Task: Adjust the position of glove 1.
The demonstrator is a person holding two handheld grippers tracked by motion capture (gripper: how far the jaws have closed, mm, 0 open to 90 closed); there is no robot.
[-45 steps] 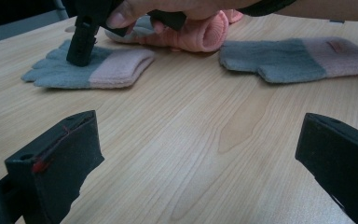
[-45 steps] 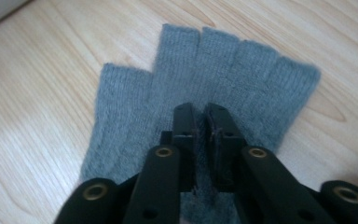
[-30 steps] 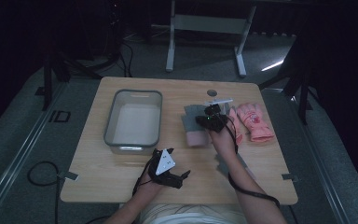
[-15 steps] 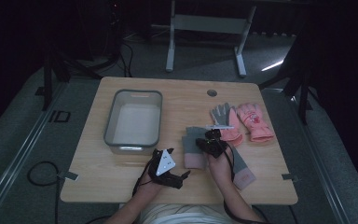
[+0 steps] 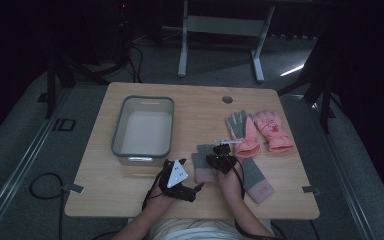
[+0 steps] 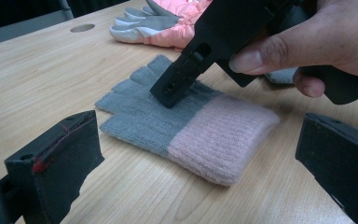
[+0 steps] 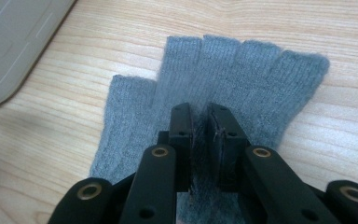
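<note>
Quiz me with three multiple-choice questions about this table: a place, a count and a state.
1. The grey tub stands: A left of the gloves; B on the gloves; C on the floor.
2. Gloves on the table: A two; B four; C six.
3. The left gripper is: A open, empty; B shut on a glove; C holding the tub.
Answers: 1 A, bare wood separates them. 2 B, two pink gloves, two knit gloves. 3 A, its jaws stand wide apart, gripping nothing.
</note>
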